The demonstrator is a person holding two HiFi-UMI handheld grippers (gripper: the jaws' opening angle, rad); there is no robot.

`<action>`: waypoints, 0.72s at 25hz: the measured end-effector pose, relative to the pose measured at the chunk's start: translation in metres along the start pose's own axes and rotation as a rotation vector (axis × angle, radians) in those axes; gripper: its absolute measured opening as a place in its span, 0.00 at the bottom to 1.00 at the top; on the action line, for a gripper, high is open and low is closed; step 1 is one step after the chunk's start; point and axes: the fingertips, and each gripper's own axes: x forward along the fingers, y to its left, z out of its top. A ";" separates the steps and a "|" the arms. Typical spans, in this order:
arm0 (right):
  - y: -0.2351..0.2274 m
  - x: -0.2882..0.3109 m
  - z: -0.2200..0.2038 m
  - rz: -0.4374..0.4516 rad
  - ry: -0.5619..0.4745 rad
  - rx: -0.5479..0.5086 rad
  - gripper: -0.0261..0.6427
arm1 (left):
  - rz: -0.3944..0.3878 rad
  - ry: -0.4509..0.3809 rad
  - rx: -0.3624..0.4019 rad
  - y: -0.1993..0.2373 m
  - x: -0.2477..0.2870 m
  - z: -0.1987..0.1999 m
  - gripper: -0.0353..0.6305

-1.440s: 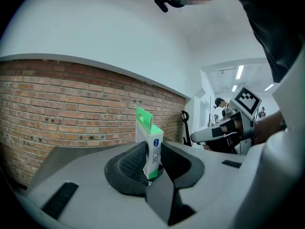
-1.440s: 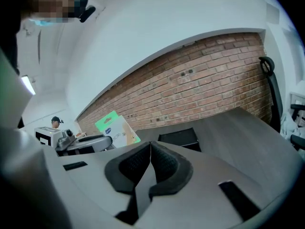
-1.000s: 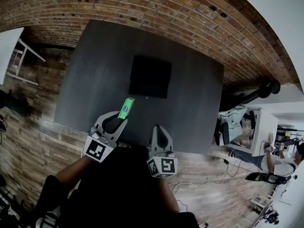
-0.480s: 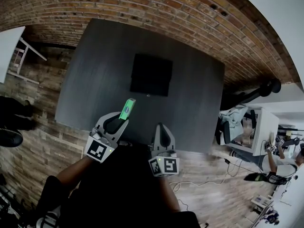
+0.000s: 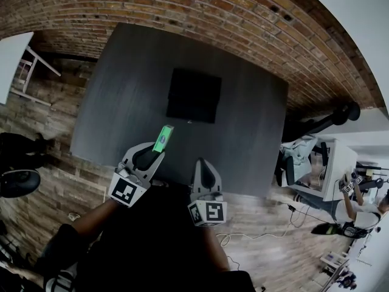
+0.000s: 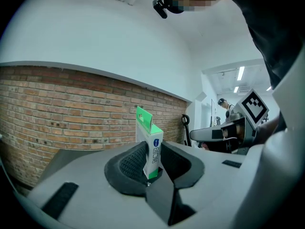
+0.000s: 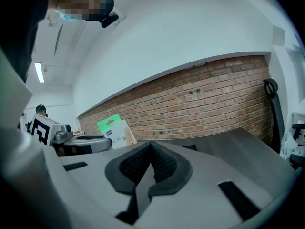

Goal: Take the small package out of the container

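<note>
Jaws, left gripper point(image 6: 152, 170): clamped on the lower end of the package point(image 6: 151, 144), one pad on each side. The upper part and the green hang tab stand free above the pads.

Jaws, right gripper point(image 7: 150, 157): pressed together, nothing between them.

Package: small carton, white body, green top, blue mark on one narrow side. Held upright.

Location: outside the container point(image 5: 193, 96), in the air over the near part of the table point(image 5: 121, 96). It is well apart from the container and just beside the right gripper.

Handling (judged):
- Light, so a modest squeeze should carry it.
- Thin card, stiff along the edges, but the broad faces would probably dent under a hard pinch.
- The printed surface looks smooth, so it could slide if the grip slackens.
- The hang tab looks flimsy and is a poor place to hold.
- The best hold is the body of the carton, low or at mid-height across the faces, as it is now taken.

Container: black, square and low, lying at mid-table, untouched by either gripper.

Contents: the inside reads as one dark patch from the head view, so whether anything is left in it cannot be told.

Task state (judged): removal looks done in effect. The package is not yet set down.
</note>
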 end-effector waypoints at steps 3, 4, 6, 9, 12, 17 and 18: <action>0.000 0.001 0.002 0.004 -0.007 0.000 0.07 | 0.001 -0.005 -0.007 0.001 0.002 0.000 0.22; 0.000 0.001 0.002 0.004 -0.007 0.001 0.07 | 0.000 -0.005 -0.003 0.001 0.002 0.000 0.22; -0.001 0.002 0.002 0.000 -0.002 0.000 0.07 | 0.001 0.000 -0.004 0.002 0.002 -0.001 0.22; -0.003 0.003 0.003 0.003 -0.005 -0.002 0.07 | 0.002 0.002 -0.005 0.002 0.004 -0.002 0.22; -0.003 0.005 0.004 0.016 -0.011 -0.001 0.07 | 0.001 0.004 0.003 0.002 0.006 -0.001 0.22; -0.007 0.007 0.004 0.025 -0.014 -0.007 0.07 | 0.008 0.009 -0.016 0.001 0.010 -0.001 0.22; -0.007 0.007 0.004 0.028 -0.015 -0.010 0.07 | 0.009 0.011 -0.019 0.001 0.011 -0.001 0.22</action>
